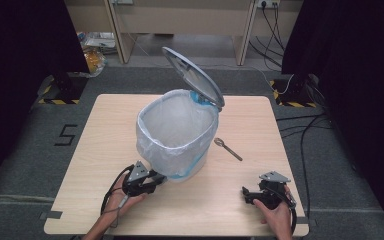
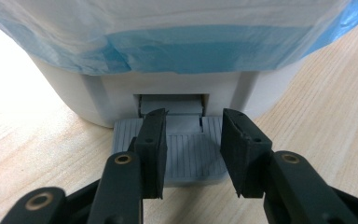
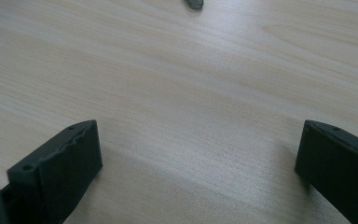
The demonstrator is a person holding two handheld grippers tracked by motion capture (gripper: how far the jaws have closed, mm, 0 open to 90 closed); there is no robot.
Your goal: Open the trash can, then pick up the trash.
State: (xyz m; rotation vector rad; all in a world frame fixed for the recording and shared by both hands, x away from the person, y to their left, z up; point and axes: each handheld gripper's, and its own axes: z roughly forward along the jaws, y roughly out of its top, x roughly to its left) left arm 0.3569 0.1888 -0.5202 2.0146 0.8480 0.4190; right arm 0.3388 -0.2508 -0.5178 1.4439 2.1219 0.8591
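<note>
The left gripper (image 2: 193,149) rests on the grey pedal (image 2: 186,156) of the pedal bin (image 1: 177,132); its fingers (image 2: 151,149) are drawn in as far as they go, nothing pinched, pedal beneath them. The lid (image 1: 192,75) stands open. The right gripper (image 3: 196,163) hovers over bare counter (image 3: 177,84), fingers (image 3: 70,158) spread wide; a spoon (image 1: 228,149) lies beyond them.

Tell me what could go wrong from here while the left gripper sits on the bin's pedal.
The left gripper presses the grey pedal with the lid up; slipping off would probably drop the lid. Pushing could slide the pedal bin across the table. The right gripper rests open, short of the spoon.
</note>
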